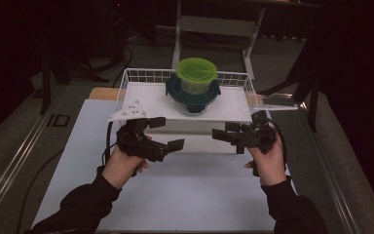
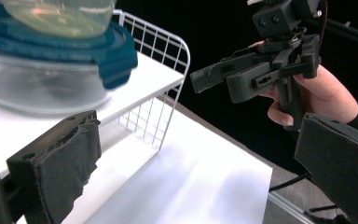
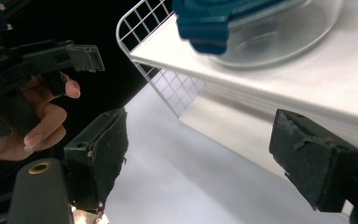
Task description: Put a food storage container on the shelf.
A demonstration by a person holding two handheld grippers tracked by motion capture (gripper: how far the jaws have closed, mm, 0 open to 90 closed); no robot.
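From the high view, the wire basket carries a white board across its top, and on that board sits a clear glass bowl capped by a teal lid, with a green tub stacked on top. The stack stands at the middle of the basket, probably so both arms can reach it evenly. The left gripper and right gripper hover just in front of the basket, jaws spread wide and empty, pointed toward each other

In the left gripper view, the padded jaws, wrapped in frayed black tape, stand far apart; the teal lid overhangs the smooth bowl above the basket's thin white mesh

In the right gripper view, the jaws gape too, below the basket's board, where the lid's latch tab juts out over the rounded glass
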